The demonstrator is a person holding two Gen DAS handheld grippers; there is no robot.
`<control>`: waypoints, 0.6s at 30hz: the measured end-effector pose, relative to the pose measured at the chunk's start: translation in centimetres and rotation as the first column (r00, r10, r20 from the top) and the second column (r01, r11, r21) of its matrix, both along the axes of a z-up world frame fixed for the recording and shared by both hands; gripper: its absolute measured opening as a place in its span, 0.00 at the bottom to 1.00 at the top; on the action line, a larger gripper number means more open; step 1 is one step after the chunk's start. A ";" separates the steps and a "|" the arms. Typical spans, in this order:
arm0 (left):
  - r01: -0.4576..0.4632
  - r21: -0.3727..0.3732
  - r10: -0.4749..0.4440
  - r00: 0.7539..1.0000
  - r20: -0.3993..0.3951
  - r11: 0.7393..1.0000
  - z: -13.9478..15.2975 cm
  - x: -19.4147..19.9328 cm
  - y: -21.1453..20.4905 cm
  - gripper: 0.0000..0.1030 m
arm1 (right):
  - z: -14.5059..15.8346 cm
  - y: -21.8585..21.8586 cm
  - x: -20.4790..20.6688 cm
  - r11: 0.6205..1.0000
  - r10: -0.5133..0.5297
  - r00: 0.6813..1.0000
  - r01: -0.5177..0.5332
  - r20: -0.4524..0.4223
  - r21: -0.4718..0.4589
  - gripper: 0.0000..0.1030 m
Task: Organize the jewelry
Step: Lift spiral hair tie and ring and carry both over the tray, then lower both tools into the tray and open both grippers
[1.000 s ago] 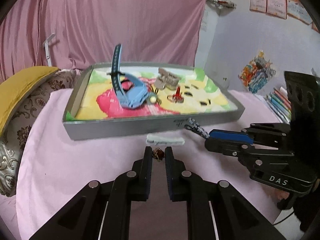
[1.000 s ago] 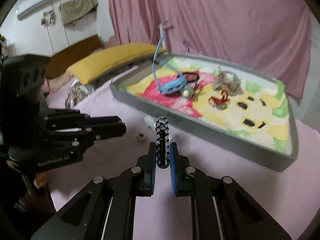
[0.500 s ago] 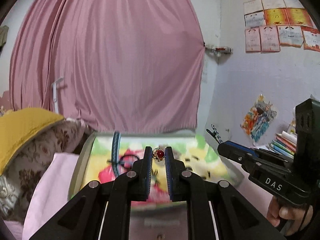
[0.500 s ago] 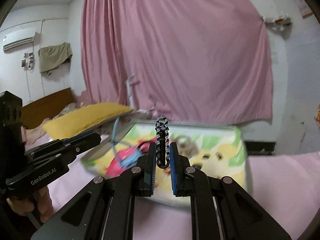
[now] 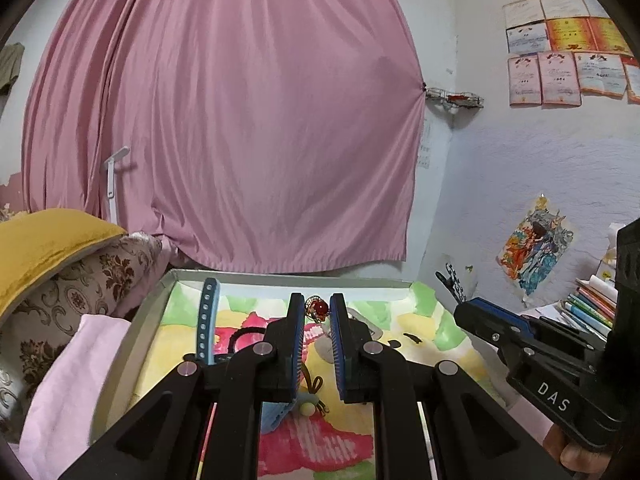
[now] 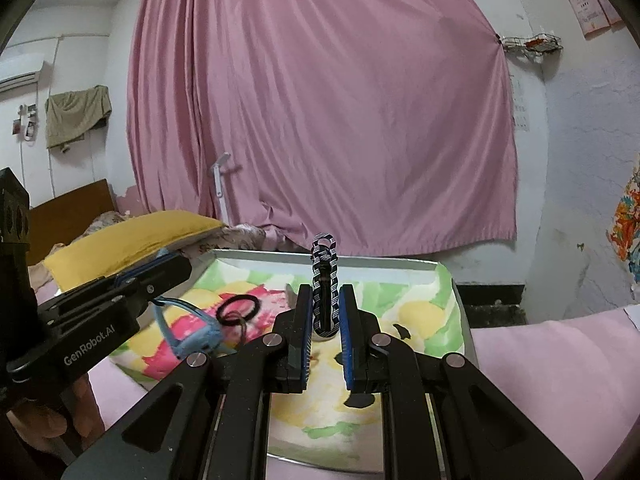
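Home bedroom: pink curtain point(image 6: 320, 120) across back wall, yellow pillow point(image 6: 132, 236) on bed, wooden headboard point(image 6: 68, 212), air conditioner point(image 6: 20, 74), certificates point(image 5: 568, 64) taped on wall.
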State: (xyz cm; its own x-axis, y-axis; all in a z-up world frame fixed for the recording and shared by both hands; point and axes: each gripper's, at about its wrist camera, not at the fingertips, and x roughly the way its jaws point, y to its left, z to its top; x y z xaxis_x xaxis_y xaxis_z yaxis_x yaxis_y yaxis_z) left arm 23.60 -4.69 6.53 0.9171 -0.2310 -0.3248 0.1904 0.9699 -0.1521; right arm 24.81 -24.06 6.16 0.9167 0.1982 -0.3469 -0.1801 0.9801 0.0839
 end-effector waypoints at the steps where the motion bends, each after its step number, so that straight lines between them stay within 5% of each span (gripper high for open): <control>1: 0.001 0.000 -0.001 1.000 -0.010 1.000 -0.1 0.3 -0.1 0.12 | -0.1 -0.1 0.1 1.000 -0.002 1.000 0.002 -0.004 0.003 0.11; 18: 0.067 0.047 -0.053 0.966 -0.255 0.997 -2.4 4.0 -1.8 0.12 | -2.5 -0.8 4.0 1.000 -0.001 0.976 0.004 -0.217 0.013 0.11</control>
State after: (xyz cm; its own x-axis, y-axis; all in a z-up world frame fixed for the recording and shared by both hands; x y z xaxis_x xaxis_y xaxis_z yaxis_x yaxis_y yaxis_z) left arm 27.61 -6.50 4.14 0.7884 -0.2583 -0.5583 0.2107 0.9661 -0.1495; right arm 28.77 -24.91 3.66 0.8204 0.2015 -0.5351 -0.1533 0.9791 0.1337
